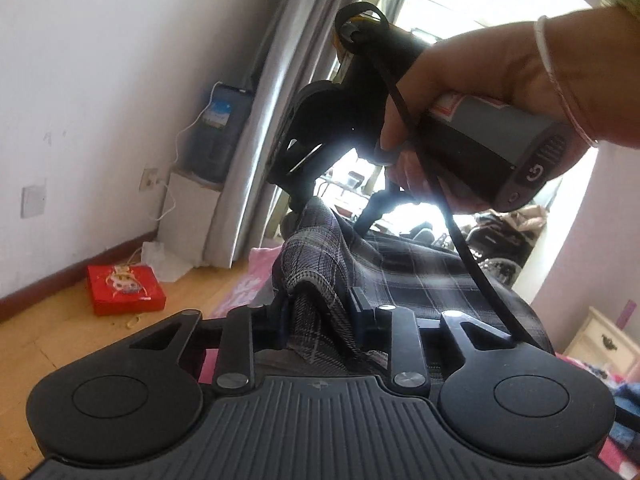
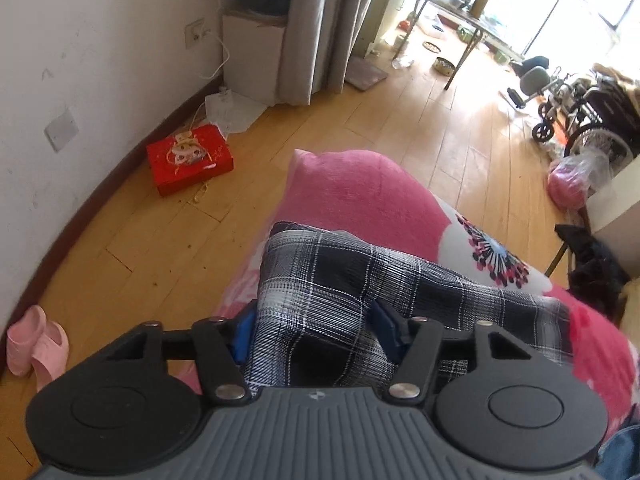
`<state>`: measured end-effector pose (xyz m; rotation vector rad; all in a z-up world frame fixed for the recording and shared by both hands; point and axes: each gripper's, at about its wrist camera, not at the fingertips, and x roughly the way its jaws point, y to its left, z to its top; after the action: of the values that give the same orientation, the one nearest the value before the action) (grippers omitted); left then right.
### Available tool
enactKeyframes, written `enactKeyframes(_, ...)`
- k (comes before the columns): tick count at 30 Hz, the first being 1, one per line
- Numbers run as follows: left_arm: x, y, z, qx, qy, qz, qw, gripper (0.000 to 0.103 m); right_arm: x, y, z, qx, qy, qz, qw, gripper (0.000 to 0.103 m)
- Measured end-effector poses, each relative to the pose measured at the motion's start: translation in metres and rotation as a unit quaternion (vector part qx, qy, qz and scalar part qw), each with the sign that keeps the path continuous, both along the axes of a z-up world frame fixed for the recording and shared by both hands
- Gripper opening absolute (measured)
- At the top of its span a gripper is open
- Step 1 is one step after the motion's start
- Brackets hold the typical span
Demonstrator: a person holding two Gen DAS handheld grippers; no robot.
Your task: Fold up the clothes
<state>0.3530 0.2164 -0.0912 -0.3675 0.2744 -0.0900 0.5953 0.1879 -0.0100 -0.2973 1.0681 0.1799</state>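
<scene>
Flat red cardboard gift box (image 2: 190, 159) on the yellow wooden plank floor (image 2: 400, 120), beside the white wall at ten o'clock. Pair of pink rubber slippers (image 2: 36, 344) at eight o'clock. Long grey curtain (image 2: 316, 28) at twelve. Folded black wheelchair (image 2: 592, 120) at two o'clock.

I count one plaid garment (image 2: 360, 280) on one pink bedspread (image 2: 352, 188), one red box (image 2: 188, 158) on the floor, two pink slippers (image 2: 36, 344), two wheelchairs (image 2: 588, 120), one grey curtain (image 2: 316, 28).

A home bedroom: pink bedding (image 2: 360, 188), curtains (image 2: 312, 28), slippers (image 2: 36, 344)
</scene>
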Motion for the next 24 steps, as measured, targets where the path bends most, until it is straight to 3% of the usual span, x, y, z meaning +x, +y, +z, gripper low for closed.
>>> enactKeyframes(4,0.000,-0.003,0.001,0.007,-0.016,-0.009,0.9998,0.022,-0.011,-0.012,0.017,0.031,-0.043,-0.017,0.998,0.027)
enactKeyframes(11,0.010,0.010,-0.001,-0.027,-0.018,-0.011,0.9994,0.019,-0.032,-0.031,0.035,0.071,-0.136,-0.055,0.987,0.022)
enactKeyframes(14,0.015,0.027,-0.014,-0.060,0.011,-0.005,0.9981,0.017,-0.024,-0.018,0.012,0.073,-0.121,-0.046,0.989,0.022)
enactKeyframes(17,0.017,0.051,-0.031,-0.114,0.036,-0.009,0.9928,0.019,-0.015,-0.004,-0.017,0.063,-0.087,-0.016,0.994,0.034)
enactKeyframes(19,0.013,0.063,-0.035,-0.147,0.038,-0.016,0.9883,0.024,-0.019,0.001,-0.016,0.074,-0.086,0.019,0.993,0.073)
enactKeyframes(20,0.012,0.069,-0.036,-0.163,0.040,-0.020,0.9856,0.025,-0.023,-0.001,-0.009,0.087,-0.086,0.037,0.992,0.080)
enactKeyframes(24,0.004,0.087,-0.038,-0.211,0.042,-0.030,0.9762,0.030,-0.040,-0.020,0.032,0.168,-0.102,0.090,0.976,0.082)
